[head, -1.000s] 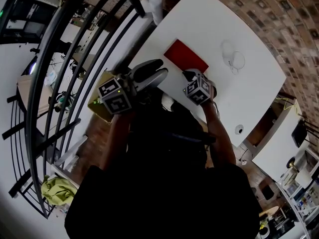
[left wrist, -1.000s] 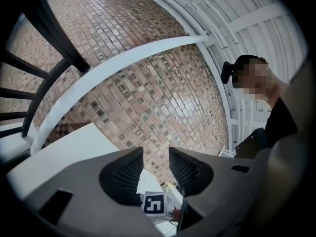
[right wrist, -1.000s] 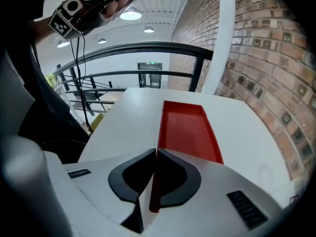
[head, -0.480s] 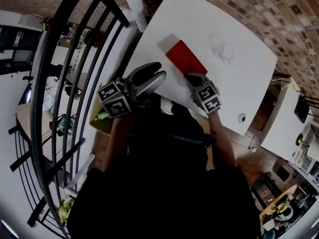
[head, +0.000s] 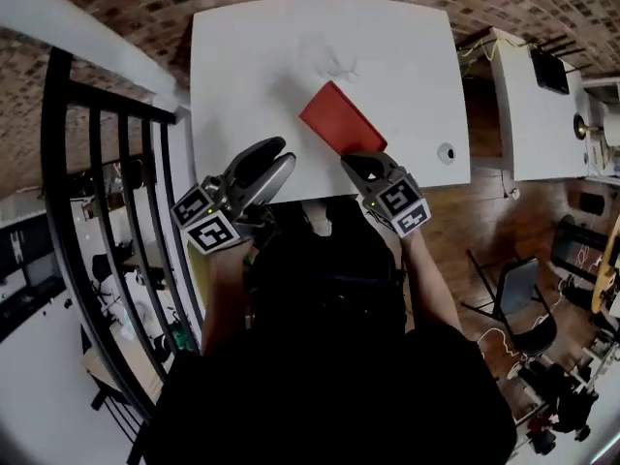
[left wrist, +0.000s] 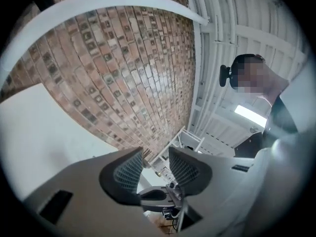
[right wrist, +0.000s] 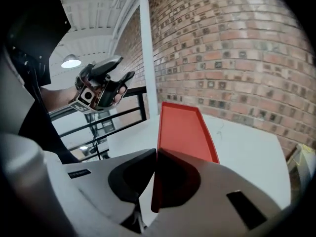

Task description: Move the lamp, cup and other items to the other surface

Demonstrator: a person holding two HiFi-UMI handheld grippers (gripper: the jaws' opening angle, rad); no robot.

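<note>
Over the white surface [head: 232,66], the right hand-held gripper [head: 356,159] clamps the shallow red plastic tray [head: 334,116] by its six-o'clock rim, seemingly mid-carry; at nine o'clock, the left hand-held gripper [head: 269,156] gapes empty. Next: keep it level.

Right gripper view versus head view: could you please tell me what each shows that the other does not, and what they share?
Only the right gripper view shows the jaws of the right gripper pinched on the rim of the red tray, plus a lit ceiling light. Only the head view shows a small round object near the white table's edge and a chair on the floor. Both show the tray, the table, the left gripper, the black railing and brick.
</note>
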